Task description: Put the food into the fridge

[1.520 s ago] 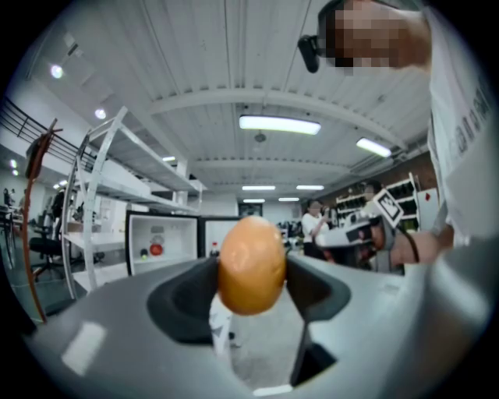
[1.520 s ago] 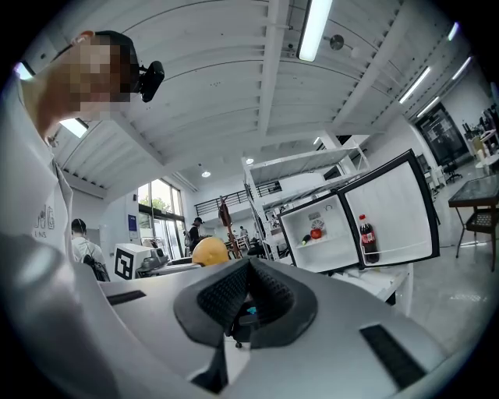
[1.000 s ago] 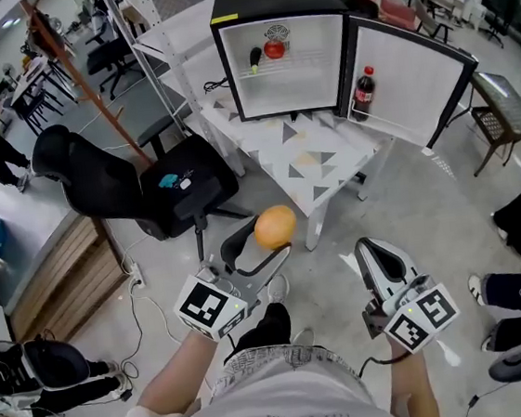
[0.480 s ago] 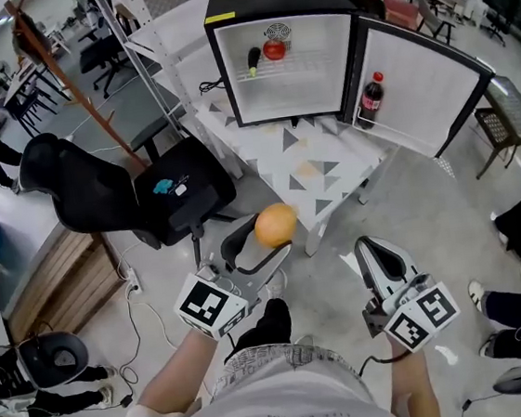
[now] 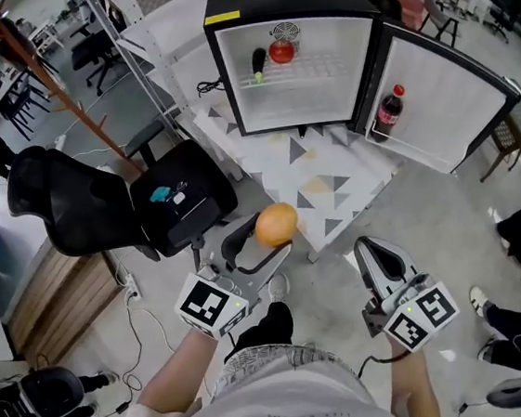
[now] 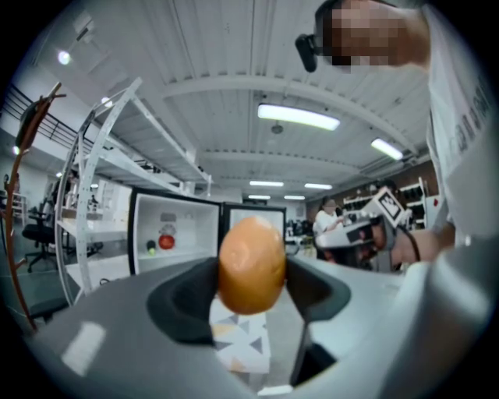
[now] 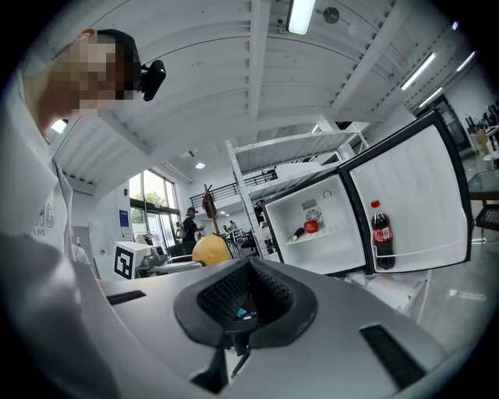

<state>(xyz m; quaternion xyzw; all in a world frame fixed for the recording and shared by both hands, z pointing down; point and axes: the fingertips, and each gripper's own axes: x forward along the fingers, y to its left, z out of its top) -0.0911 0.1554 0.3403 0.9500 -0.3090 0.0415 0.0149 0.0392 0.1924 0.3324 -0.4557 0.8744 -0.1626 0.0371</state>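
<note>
Left tool (image 5: 266, 241): we hold it low before our waist, jaws clamped on the orange fruit (image 5: 276, 225) | right tool (image 5: 374, 253): level beside it, jaws together, nothing between | both point toward the open fridge (image 5: 226, 67) on the bench (image 5: 316, 164), well apart from the fruit

Bright ceiling light, fisheye-warped edges

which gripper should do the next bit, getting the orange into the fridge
Left. The left gripper is clamped on the orange, with the open fridge ahead of it. The right gripper is shut and empty, so it would need a handover first.
</note>
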